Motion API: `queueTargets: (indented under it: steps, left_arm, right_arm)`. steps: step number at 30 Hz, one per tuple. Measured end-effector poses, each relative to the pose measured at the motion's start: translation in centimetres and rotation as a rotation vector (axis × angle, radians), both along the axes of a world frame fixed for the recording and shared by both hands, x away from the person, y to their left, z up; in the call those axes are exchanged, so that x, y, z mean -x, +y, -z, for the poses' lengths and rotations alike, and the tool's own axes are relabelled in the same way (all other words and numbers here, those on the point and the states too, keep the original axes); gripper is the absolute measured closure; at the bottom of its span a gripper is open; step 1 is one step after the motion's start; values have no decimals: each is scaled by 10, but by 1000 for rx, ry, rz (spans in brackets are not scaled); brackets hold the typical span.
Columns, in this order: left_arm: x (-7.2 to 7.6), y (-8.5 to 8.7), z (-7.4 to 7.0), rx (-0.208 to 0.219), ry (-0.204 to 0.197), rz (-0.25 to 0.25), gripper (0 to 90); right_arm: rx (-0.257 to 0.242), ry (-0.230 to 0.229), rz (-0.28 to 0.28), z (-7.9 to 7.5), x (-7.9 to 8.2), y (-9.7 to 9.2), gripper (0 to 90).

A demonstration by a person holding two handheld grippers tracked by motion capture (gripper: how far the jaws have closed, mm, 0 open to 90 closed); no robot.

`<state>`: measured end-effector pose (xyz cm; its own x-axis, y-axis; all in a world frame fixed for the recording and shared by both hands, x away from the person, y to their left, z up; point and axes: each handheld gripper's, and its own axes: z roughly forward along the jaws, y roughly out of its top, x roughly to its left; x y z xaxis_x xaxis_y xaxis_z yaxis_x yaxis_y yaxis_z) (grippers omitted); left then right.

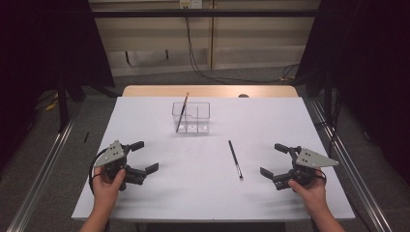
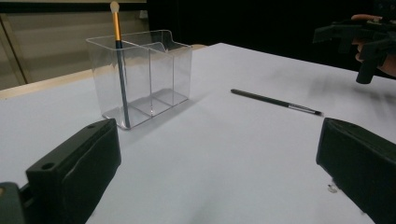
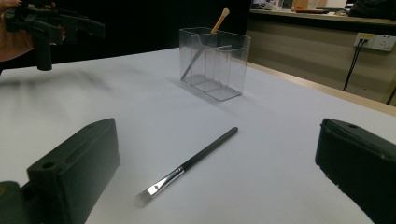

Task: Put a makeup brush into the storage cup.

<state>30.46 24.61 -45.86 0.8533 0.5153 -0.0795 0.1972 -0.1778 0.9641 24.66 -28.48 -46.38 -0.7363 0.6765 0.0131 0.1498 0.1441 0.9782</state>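
Brush (image 1: 235, 159) lies flat on the white table (image 1: 159, 203), right of the middle and near the right gripper (image 1: 276, 163). The clear box (image 1: 191, 117) stands farther back with a gold brush (image 1: 182, 112) leaning in its left part. Both grippers rest low with jaws wide and nothing in them; the left gripper (image 1: 143, 157) waits off to the left. I think the right one should come down over the thin black handle, close gently, and lift it level.
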Motion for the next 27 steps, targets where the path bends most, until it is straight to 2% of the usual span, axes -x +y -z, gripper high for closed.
queueTargets:
  steps: [5, 9, 18, 22, 27]
  left_arm:
    - [3, 0, 0, -6, -9, 0, 0]
    - [1, 1, 0, 6, -10, -5, 0]
    - [3, 2, 0, 3, -10, -3, 0]
    - [3, 2, 0, 6, -8, -2, 0]
    - [4, 1, 0, 1, -8, 6, 0]
  right_arm:
    - [12, -1, -3, -3, -5, 4, 0]
    - [12, 4, -2, -6, -9, 8, 0]
    - [49, 24, -10, -7, -14, 19, 0]
    - [22, 32, -5, -9, -22, 24, 0]
    - [29, 16, -1, -12, -30, 32, 0]
